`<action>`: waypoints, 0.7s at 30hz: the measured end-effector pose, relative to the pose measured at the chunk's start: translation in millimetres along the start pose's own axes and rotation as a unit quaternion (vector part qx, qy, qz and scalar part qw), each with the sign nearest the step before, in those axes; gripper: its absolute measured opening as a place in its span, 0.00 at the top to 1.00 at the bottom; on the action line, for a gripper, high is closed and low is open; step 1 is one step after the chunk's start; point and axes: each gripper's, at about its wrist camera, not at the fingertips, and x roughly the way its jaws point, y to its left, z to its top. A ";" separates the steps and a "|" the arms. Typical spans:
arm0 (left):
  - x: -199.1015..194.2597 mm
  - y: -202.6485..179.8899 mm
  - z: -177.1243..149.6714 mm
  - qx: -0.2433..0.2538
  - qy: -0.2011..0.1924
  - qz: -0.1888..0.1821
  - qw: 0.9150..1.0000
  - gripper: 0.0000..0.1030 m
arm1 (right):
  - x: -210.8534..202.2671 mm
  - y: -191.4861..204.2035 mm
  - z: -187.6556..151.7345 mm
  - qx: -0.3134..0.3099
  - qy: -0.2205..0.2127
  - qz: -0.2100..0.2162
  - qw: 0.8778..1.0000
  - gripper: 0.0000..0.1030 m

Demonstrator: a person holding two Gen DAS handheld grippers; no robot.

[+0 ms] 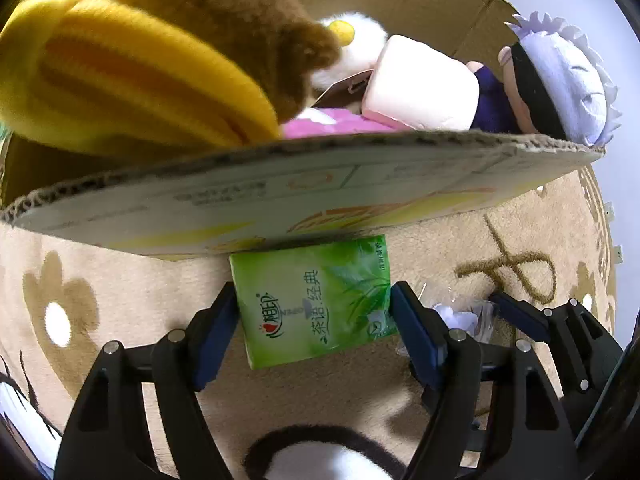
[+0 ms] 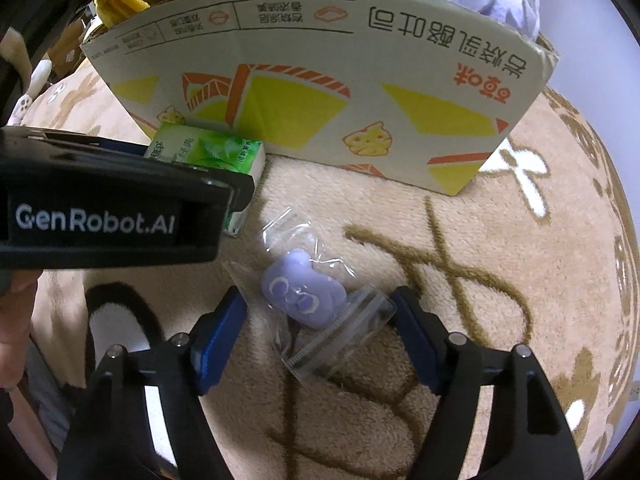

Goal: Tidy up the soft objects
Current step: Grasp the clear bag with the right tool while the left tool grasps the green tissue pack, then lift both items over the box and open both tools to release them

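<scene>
A green tissue pack (image 1: 316,300) lies on the beige rug against the cardboard box (image 1: 320,184). My left gripper (image 1: 314,316) has a finger on each side of the pack, touching it. It also shows in the right wrist view (image 2: 216,152), partly behind the left gripper body. My right gripper (image 2: 320,320) is open around a purple squishy toy (image 2: 302,296) in a clear bag on the rug. The box holds a yellow-and-brown plush (image 1: 140,72), a pink-white soft block (image 1: 424,88) and a lavender-haired doll (image 1: 560,84).
The box's printed side wall (image 2: 320,80) stands upright just beyond both grippers. The patterned beige rug (image 2: 500,280) spreads to the right. The right gripper (image 1: 520,316) sits close beside the left one, over the bagged toy (image 1: 460,316).
</scene>
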 end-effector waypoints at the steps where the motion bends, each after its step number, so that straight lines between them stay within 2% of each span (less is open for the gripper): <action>1: 0.4 -1.0 -0.9 -0.002 0.000 -0.001 1.000 0.28 | -0.1 0.0 -0.1 0.000 -0.001 0.000 1.000 0.26; 5: -2.9 -0.4 -5.1 -0.004 -0.005 0.004 1.000 0.28 | -4.8 5.0 -4.5 -0.001 -0.007 0.000 1.000 0.30; 6: -3.9 -0.4 -7.3 -0.003 -0.009 0.006 1.000 0.28 | -5.3 4.1 -5.8 0.000 -0.009 -0.003 1.000 0.39; 15: -25.9 -10.8 -26.6 0.017 -0.047 0.032 0.998 0.28 | -21.5 -22.3 -13.3 0.035 -0.028 0.018 0.999 0.41; 21: -60.8 -23.2 -41.0 0.037 -0.103 0.047 0.993 0.29 | -54.3 -40.3 -20.7 0.060 -0.079 0.030 0.995 0.41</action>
